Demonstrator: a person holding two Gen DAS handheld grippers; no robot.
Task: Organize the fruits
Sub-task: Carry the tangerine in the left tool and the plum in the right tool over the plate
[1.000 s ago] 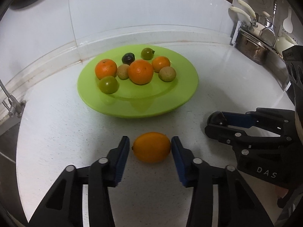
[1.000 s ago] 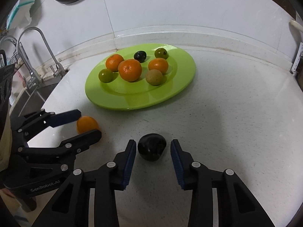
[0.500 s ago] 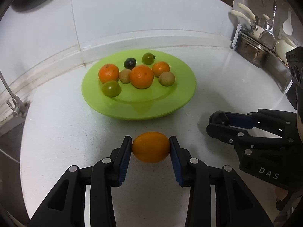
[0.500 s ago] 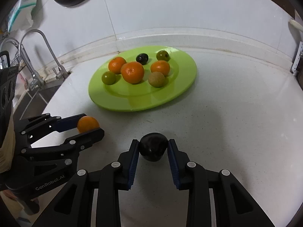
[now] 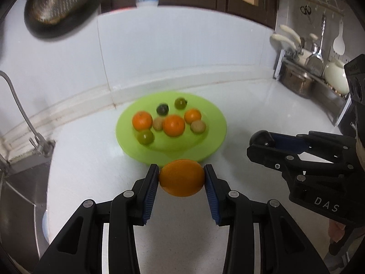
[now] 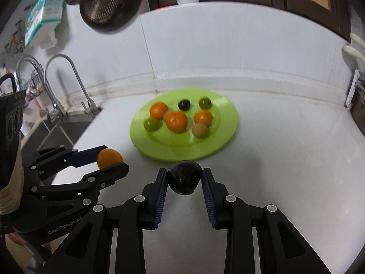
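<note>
My left gripper (image 5: 181, 178) is shut on an orange fruit (image 5: 181, 177) and holds it above the white counter, in front of the green plate (image 5: 214, 137). My right gripper (image 6: 184, 178) is shut on a dark plum (image 6: 184, 177), also lifted, just short of the green plate (image 6: 225, 134). The plate carries several fruits: oranges (image 5: 173, 125), green ones, brownish ones and a dark one (image 5: 162, 109). The right gripper with the plum (image 5: 261, 138) shows at the right of the left wrist view; the left gripper with the orange (image 6: 109, 158) shows at the left of the right wrist view.
A sink with taps (image 6: 68, 84) lies at the left of the counter. A rack with pots and utensils (image 5: 314, 68) stands at the right. A strainer (image 6: 102, 2) hangs on the white tiled wall behind the plate.
Both grippers closed on their fruits, the left on the orange and the right on the plum, then lifted them off the counter. The views tilted up, showing more wall.
</note>
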